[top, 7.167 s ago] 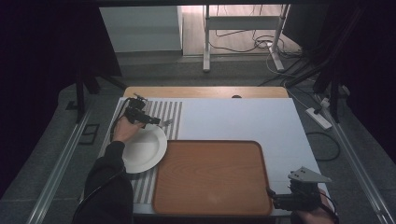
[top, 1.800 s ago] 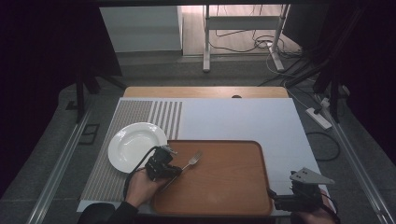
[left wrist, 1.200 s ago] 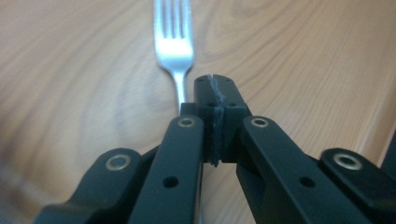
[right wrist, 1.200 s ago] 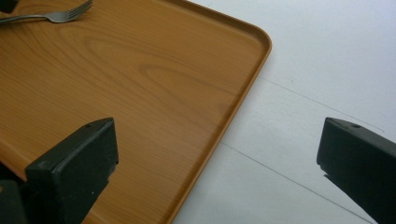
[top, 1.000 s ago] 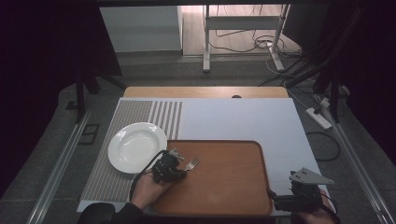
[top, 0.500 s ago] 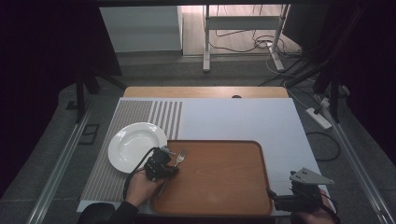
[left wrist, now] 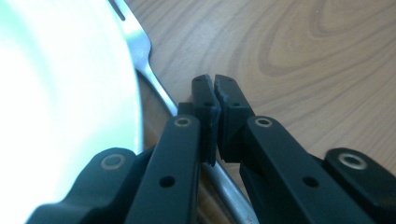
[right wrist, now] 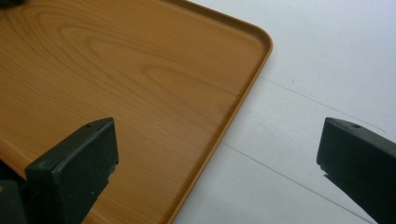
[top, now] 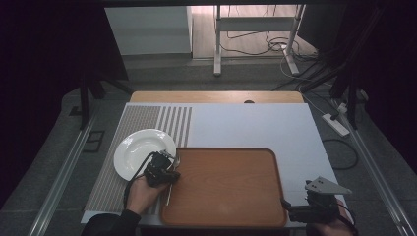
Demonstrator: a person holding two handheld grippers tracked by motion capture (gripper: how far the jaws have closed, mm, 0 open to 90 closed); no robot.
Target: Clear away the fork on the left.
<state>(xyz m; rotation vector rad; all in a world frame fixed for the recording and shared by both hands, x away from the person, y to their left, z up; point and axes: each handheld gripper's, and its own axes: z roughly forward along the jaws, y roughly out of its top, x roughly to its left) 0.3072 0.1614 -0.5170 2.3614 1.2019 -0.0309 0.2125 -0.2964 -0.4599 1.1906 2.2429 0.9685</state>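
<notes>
Fork [left wrist: 140, 60] beside the plate [top: 142, 152] lies under the left gripper's [left wrist: 214, 86] together fingers; right gripper's [right wrist: 217, 163] fingers apart.

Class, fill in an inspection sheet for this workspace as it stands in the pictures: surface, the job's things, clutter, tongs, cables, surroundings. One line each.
Surface: white mat with a striped left part, on a wooden table.
Job's things: wooden tray at front centre; white plate left of it; metal fork lying between plate and tray.
Clutter: nothing seen.
Tongs: left tongs jaws together, over the fork's handle by the tray's left edge; whether they pinch it cannot be told. Right tongs jaws wide apart, at the tray's front right corner.
Cables: one trails from the left tongs; more lie on the floor behind.
Surroundings: dark room, metal frame legs beyond the table.
</notes>
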